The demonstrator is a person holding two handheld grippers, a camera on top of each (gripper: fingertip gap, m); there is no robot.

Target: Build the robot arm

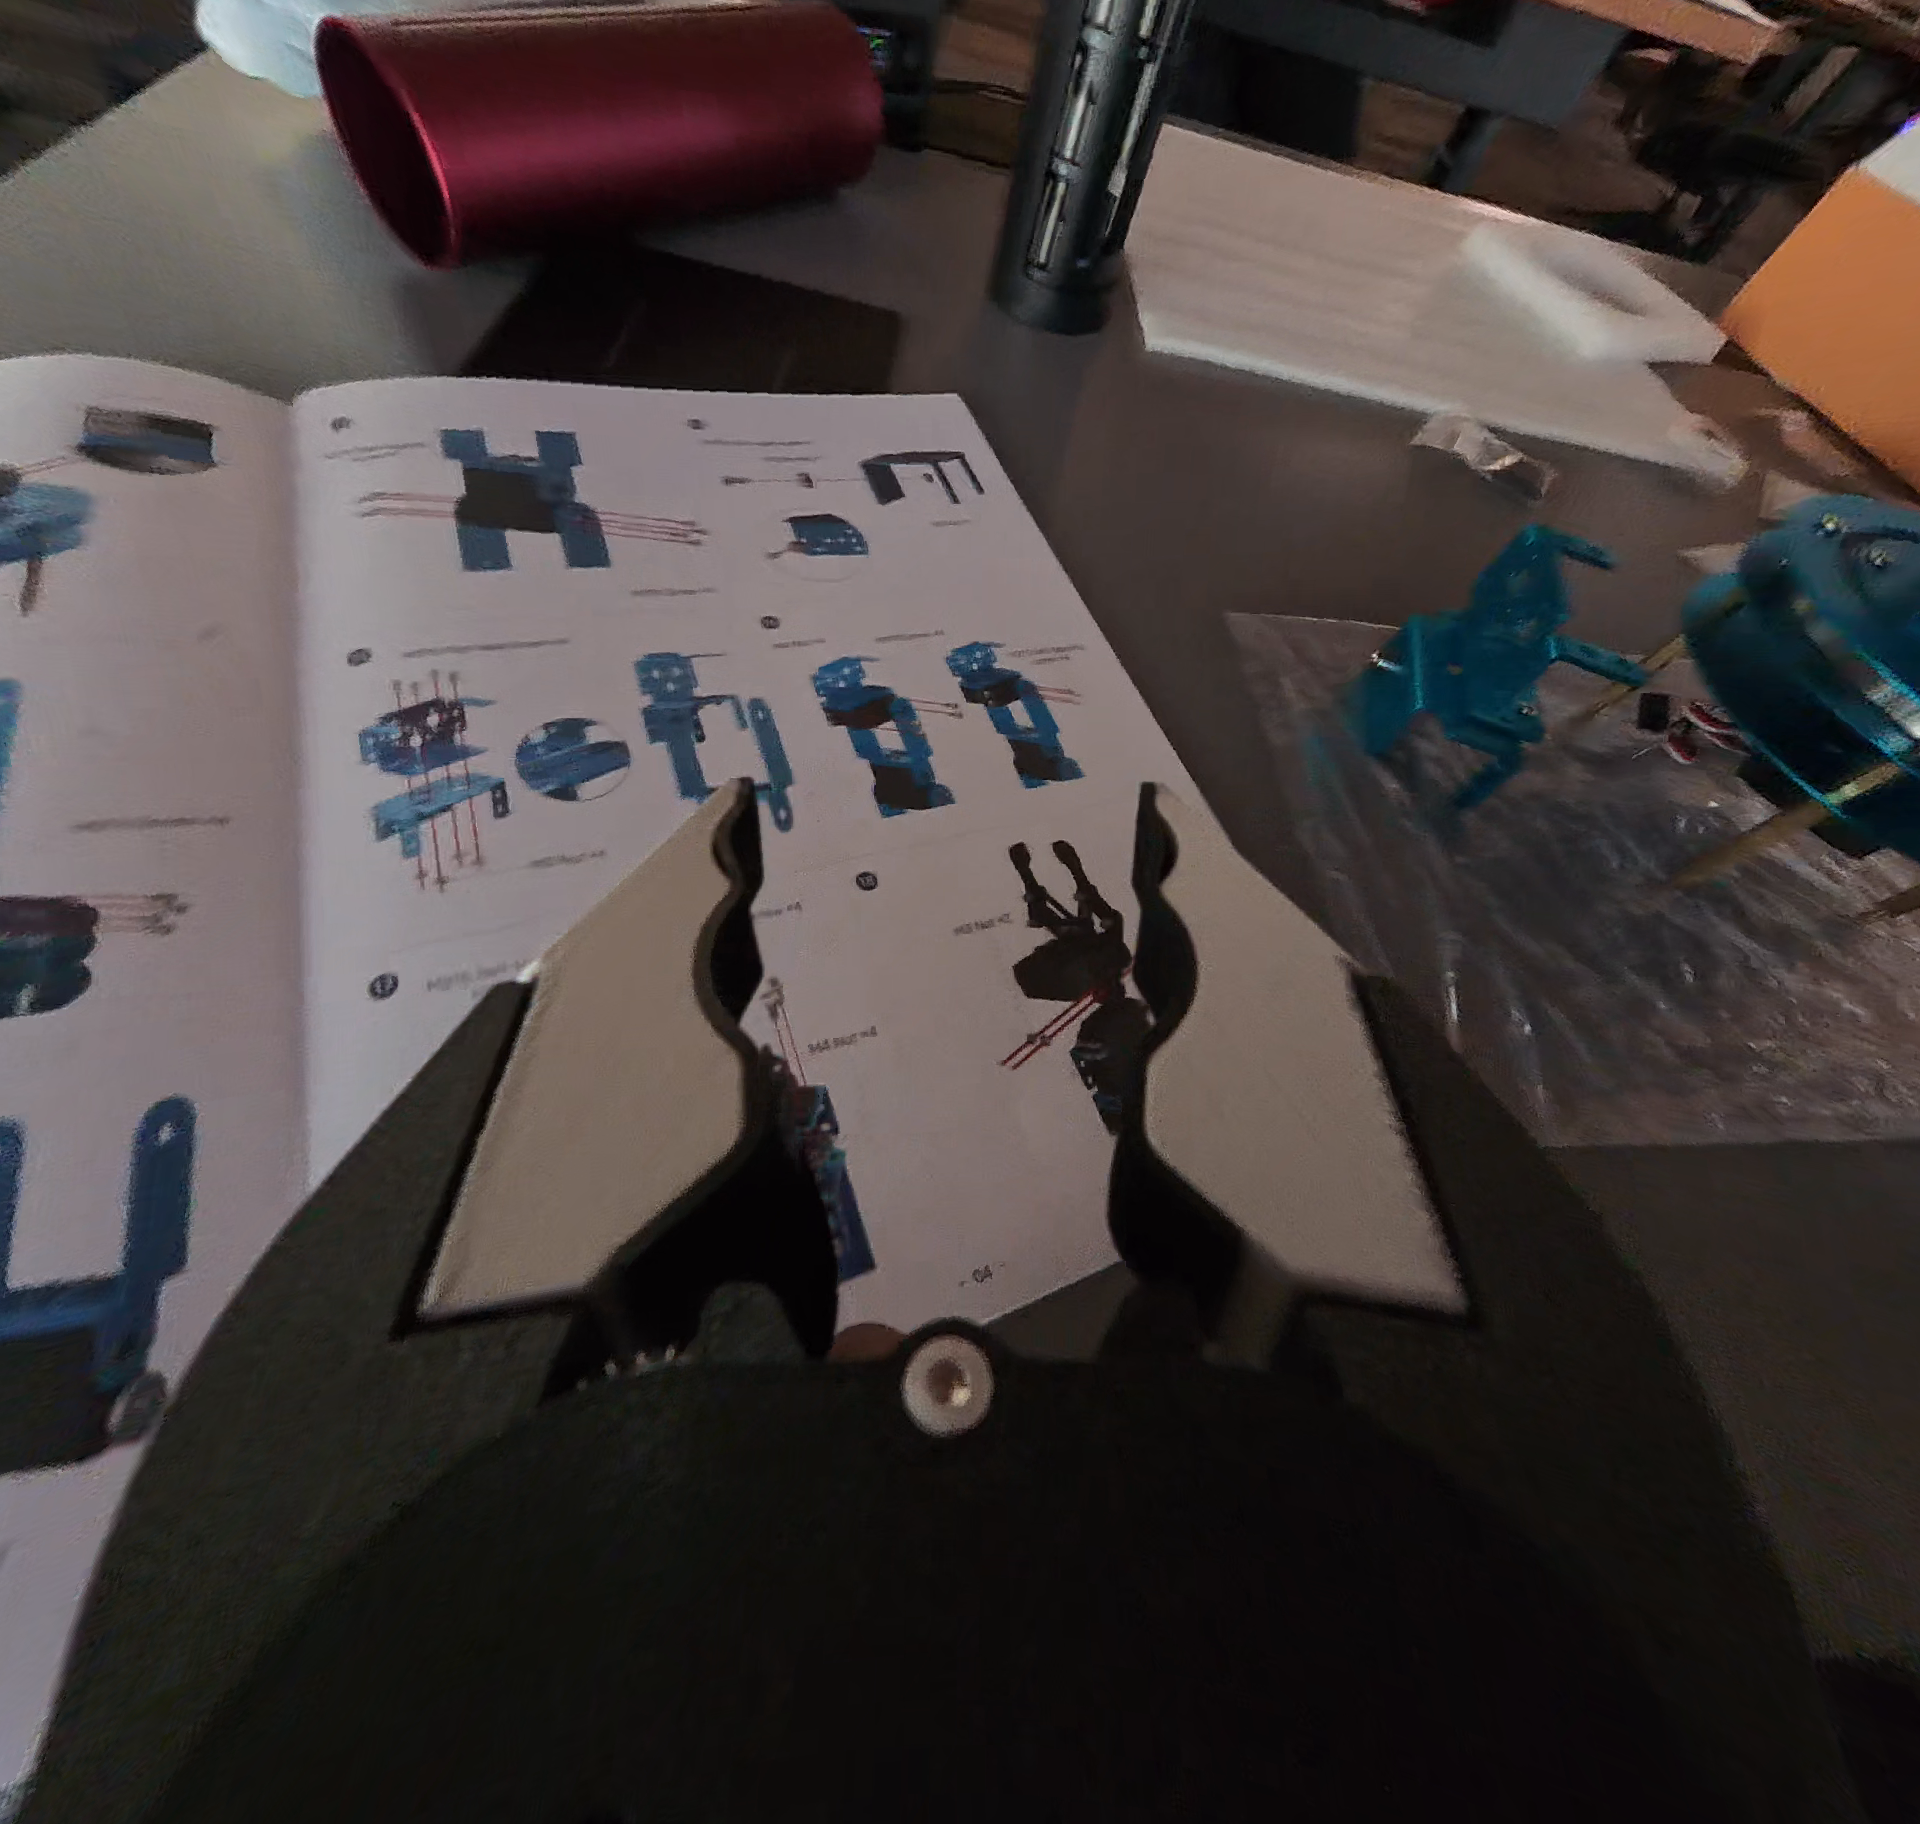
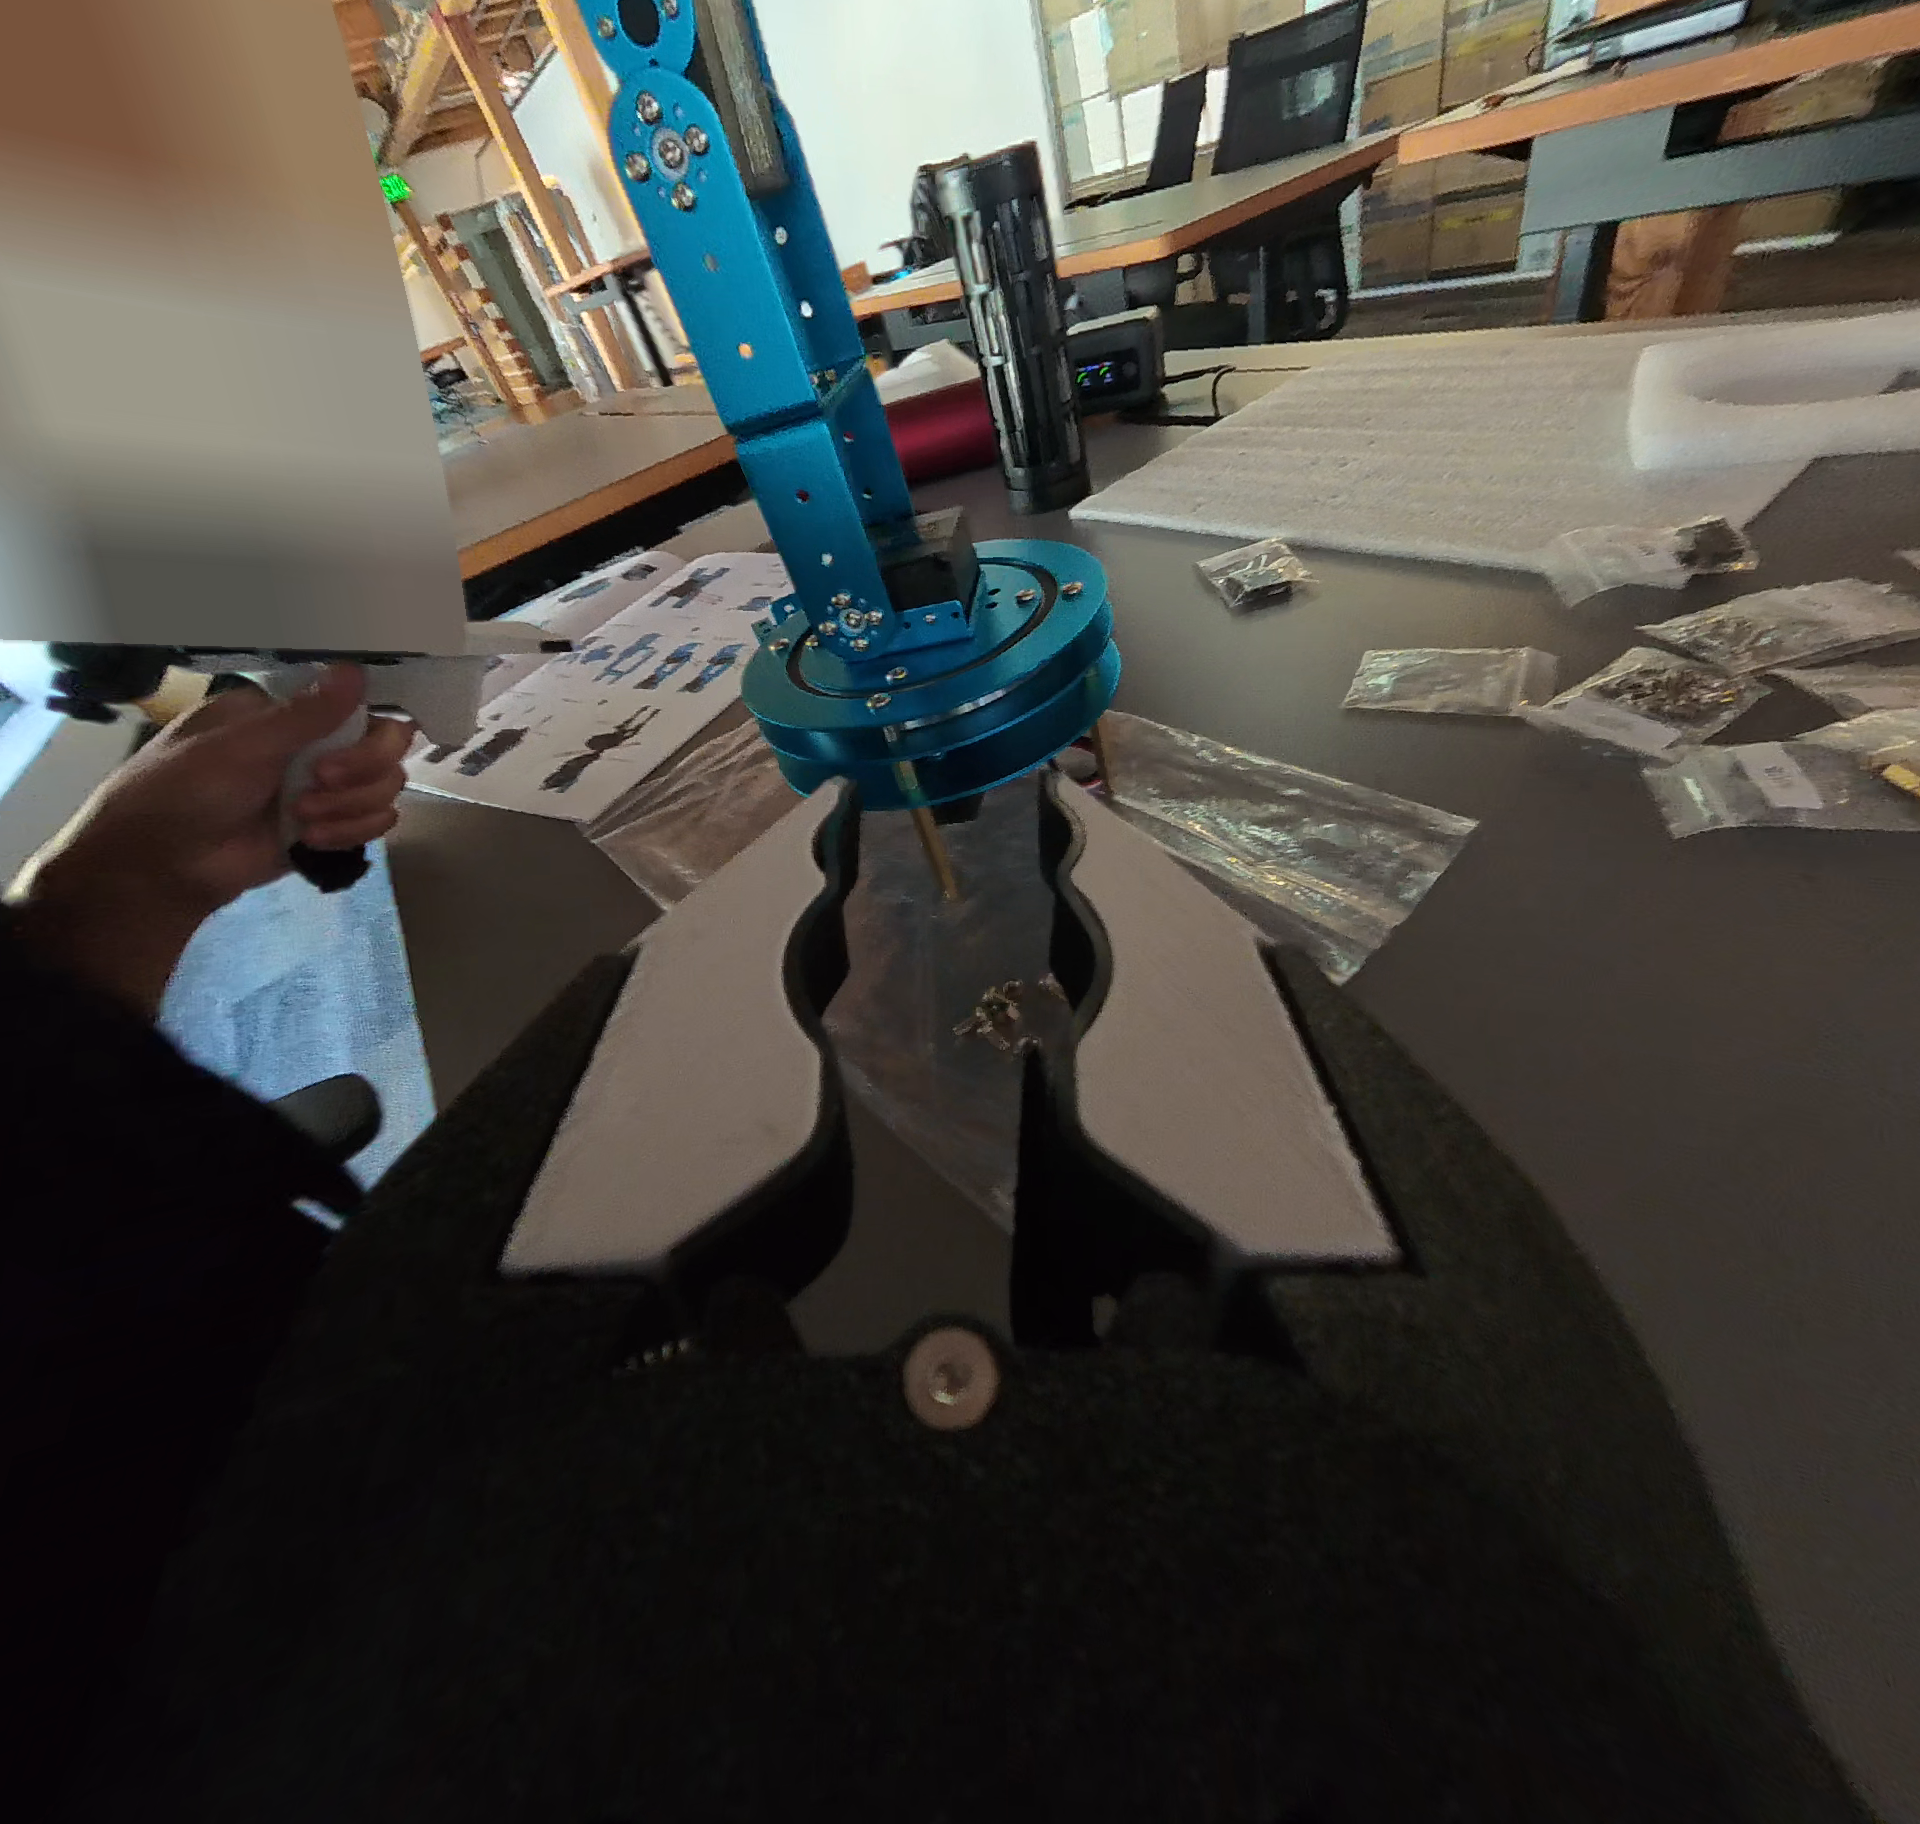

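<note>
Two grippers are seen over one dark desk (image 2: 1558,1099), across which the parts of a kit are spread. The largest thing on it is a blue metal robot arm (image 2: 769,392), which stands upright on a round blue base (image 2: 925,673) raised on brass standoffs; its long axis runs nearly vertical, tilted slightly to the left in the right wrist view. The right gripper (image 2: 951,798) is held straight in front of that base, its tips just below and close to the rim, and its jaws are parted with nothing between them. No contact with the base can be made out. Beneath the jaws a clear plastic bag (image 2: 1247,839) is spread flat, and a few loose screws (image 2: 997,1021) lie on it.

An open instruction booklet (image 1: 623,631) is laid to the left of the arm, and the left gripper (image 1: 940,798) is held above its right-hand page, released and empty. From this gripper the round base (image 1: 1808,673) lies off to the right, with a separate blue bracket (image 1: 1486,662) just beside it. The right gripper is therefore the nearer of the two to the arm.

Farther back a dark red cylinder (image 1: 603,122) is lying on its side, a black cylindrical device (image 1: 1091,112) is standing upright, and white foam sheets (image 2: 1403,444) are stacked. Small bags of hardware (image 2: 1683,694) are scattered at the right. A person's hand (image 2: 208,808) is visible at the left edge of the right wrist view.
</note>
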